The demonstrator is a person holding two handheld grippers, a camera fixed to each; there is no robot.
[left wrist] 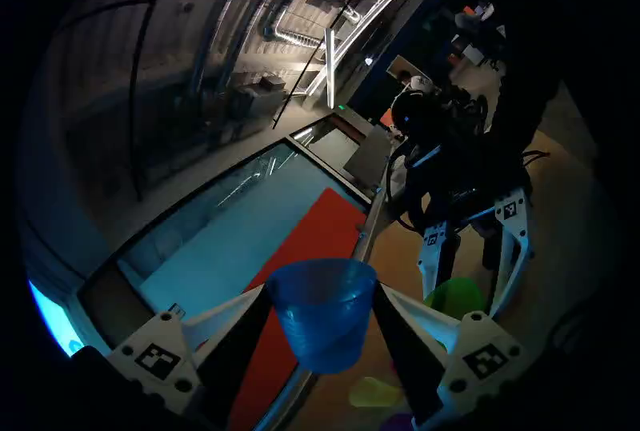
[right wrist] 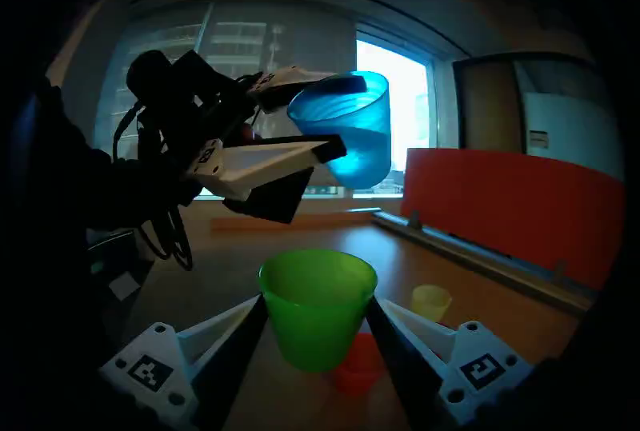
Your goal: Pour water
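red cup (right wrist: 364, 371): upper part hidden behind green cup (right wrist: 318, 307) | purple item (left wrist: 398, 422): cut off at edge

blue cup (left wrist: 322, 315): translucent plastic, finely ribbed wall, glossy. green cup (right wrist: 318, 307): translucent plastic, smooth, slight sheen. small yellow cup (right wrist: 431, 301), small red cup (right wrist: 358, 363): plastic. table (right wrist: 232, 251): wood-look top, smooth, satin. red divider panel (right wrist: 520, 207): matt. left gripper (left wrist: 322, 303), right gripper (right wrist: 318, 303): jaws white matt plastic.
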